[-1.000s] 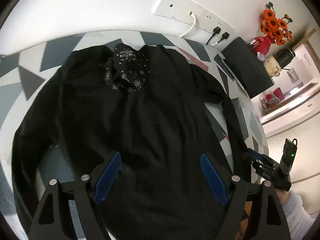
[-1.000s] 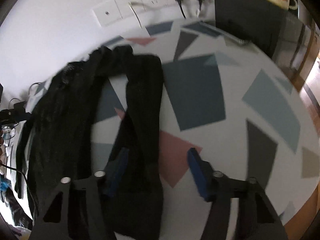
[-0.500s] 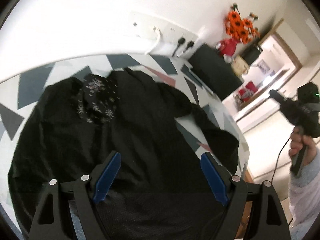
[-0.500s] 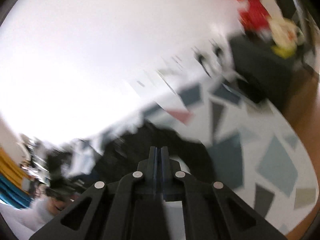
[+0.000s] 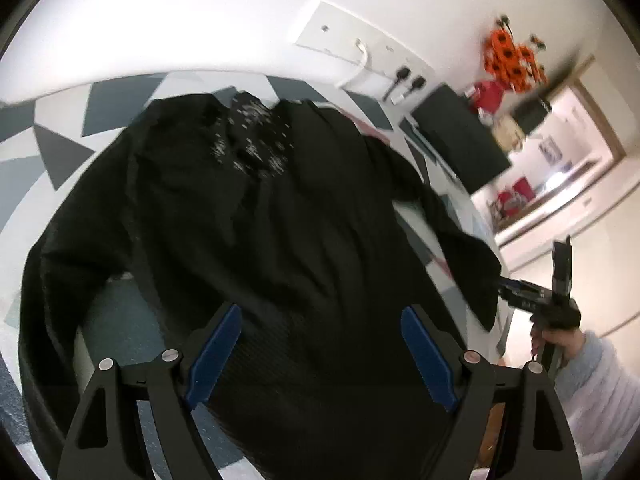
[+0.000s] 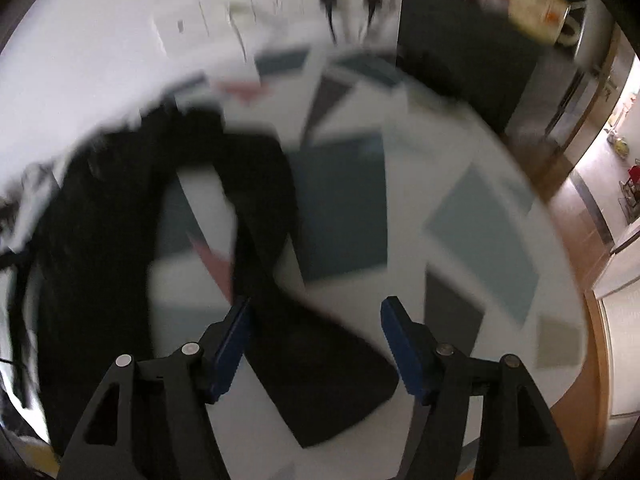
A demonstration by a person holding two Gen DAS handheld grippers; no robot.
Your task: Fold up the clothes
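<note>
Left wrist view gives us the black long-sleeved knit garment (image 5: pixel 280 232) spread flat, collar toward the wall edge of the round table with the grey, white and pink geometric pattern (image 5: pixel 60 148), hem toward the near edge, presumably laid out so the sleeves can be folded inward. Our left gripper (image 5: pixel 320 356) hangs above the hem, blue-padded fingers (image 5: pixel 216 350) wide apart with cloth below them but nothing pinched.

At the table's right edge the right-hand sleeve (image 5: pixel 468 264) trails toward our right gripper (image 5: pixel 520 290), which a hand in a pale fluffy sleeve (image 5: pixel 596 380) holds just beside the cuff.

In the blurred right wrist view the right gripper (image 6: pixel 316 344) hovers over the flared end of that sleeve (image 6: pixel 320 364), which lies on the table near its right edge. Its fingers (image 6: pixel 404 352) have just been opening and now stand apart, the cuff under the gap, pads not pressing it. We judge this a release or regrip of the cuff; the fold is barely begun.
</note>
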